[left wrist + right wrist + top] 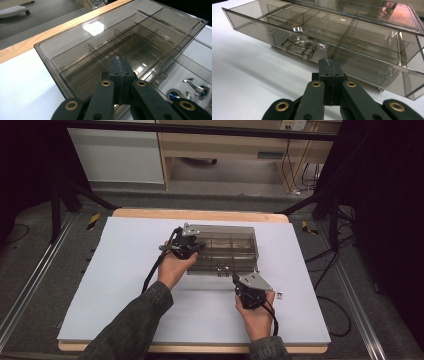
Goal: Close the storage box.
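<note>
There was one smoky clear compartment box [227, 249] on the white mat [125, 280], toward its far middle, with two lidded tiers visible in the right gripper view. Two grippers were in play. The left gripper [186, 246] sat at the box's left end, jaws pressed together on nothing; the right gripper [251, 292] waited just beside its near right corner, jaws likewise closed and empty. One small metal piece [279, 295] lay near the right gripper.
</note>
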Available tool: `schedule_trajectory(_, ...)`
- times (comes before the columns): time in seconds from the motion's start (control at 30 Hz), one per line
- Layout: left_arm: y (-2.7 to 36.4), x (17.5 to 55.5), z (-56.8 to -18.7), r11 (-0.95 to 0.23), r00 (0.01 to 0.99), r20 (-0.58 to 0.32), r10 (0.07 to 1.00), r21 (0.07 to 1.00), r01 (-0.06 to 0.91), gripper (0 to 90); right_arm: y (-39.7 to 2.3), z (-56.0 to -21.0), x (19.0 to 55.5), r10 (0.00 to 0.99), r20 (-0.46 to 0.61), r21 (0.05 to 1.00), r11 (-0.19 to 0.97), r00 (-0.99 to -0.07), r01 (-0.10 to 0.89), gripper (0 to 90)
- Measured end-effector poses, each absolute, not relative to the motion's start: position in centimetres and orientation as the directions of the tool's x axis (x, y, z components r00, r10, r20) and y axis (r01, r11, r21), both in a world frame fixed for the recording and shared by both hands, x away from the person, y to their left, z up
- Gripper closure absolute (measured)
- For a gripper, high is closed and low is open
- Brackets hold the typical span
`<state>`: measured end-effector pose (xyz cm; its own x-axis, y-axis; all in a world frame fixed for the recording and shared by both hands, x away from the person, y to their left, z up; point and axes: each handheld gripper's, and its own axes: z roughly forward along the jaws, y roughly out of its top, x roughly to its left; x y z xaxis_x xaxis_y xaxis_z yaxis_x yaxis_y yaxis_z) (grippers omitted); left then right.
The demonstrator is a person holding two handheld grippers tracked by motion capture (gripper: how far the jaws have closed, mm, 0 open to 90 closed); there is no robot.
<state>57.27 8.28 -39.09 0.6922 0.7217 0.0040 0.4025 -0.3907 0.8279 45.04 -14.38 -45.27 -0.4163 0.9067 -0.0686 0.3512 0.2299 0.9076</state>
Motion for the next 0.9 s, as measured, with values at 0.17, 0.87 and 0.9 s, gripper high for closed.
schedule_trajectory(0.17, 8.3, 57.3, -39.1, -0.388, 0.692, 0.001, 0.722, 0.828, 0.404, 90.0, -14.4, -45.1, 45.6, 0.911, -0.053, 0.909, 0.213, -0.408, 0.357, 90.0)
schedule_trajectory(0.87, 8.2, 57.3, -39.0, -0.395, 0.692, 0.006, 0.722, 0.825, 0.404, 90.0, -14.2, -45.0, 48.3, 0.922, -0.039, 0.915, 0.187, -0.384, 0.358, 90.0)
schedule_trajectory(0.9, 8.2, 57.3, -39.0, -0.395, 0.692, 0.006, 0.722, 0.825, 0.404, 90.0, -14.2, -45.0, 48.5, 0.922, -0.041, 0.914, 0.190, -0.384, 0.358, 90.0)
